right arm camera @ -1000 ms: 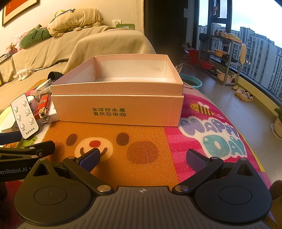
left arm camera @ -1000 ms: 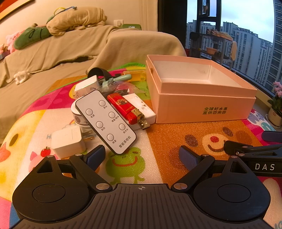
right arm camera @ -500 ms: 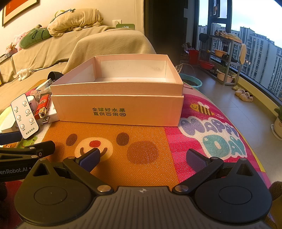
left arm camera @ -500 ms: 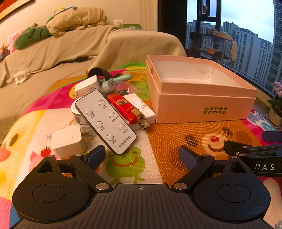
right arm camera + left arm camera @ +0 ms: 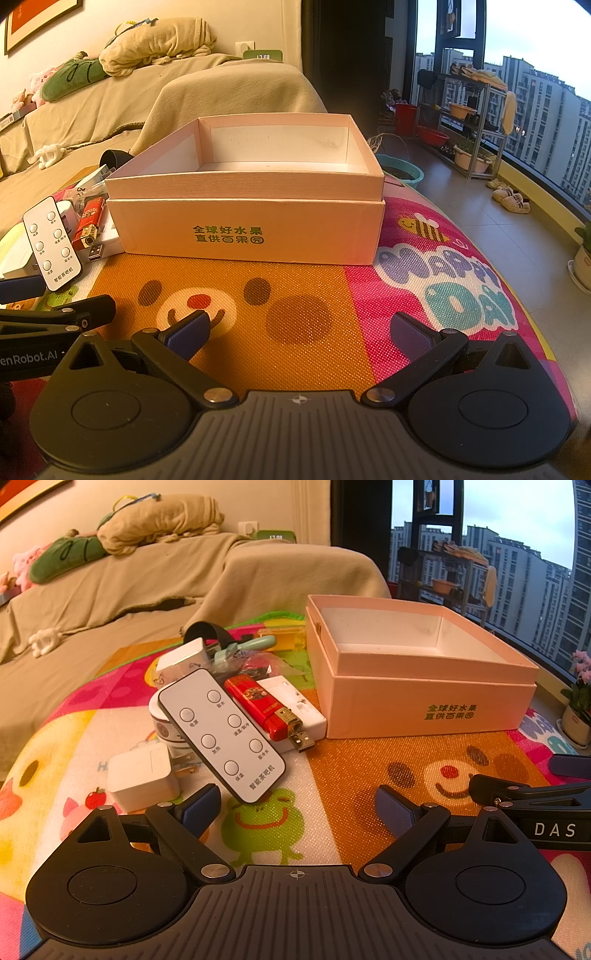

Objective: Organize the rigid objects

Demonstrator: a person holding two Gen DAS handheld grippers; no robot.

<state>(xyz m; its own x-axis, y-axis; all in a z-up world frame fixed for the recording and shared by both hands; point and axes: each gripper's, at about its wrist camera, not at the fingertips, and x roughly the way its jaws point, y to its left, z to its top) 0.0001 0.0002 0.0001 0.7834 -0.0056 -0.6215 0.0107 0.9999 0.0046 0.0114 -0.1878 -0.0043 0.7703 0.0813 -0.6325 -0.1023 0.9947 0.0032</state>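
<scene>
both grippers hang low over a bright cartoon play mat, side by side. the left gripper has its jaws spread wide with nothing between them, and it faces a small heap of clutter. the right gripper is just as wide apart and empty, pointed at the front wall of a pink box with green lettering.

the box sits open and bare inside, toward the far side of the mat. just left of it lies the heap: a white remote propped at a tilt across a round white thing, a red lighter lying on a flat white block, a usb plug poking out beside them, and a white charger nearest the left gripper. more small bits sit behind, too jumbled to name. a couch draped in a tan cover stands beyond.
</scene>
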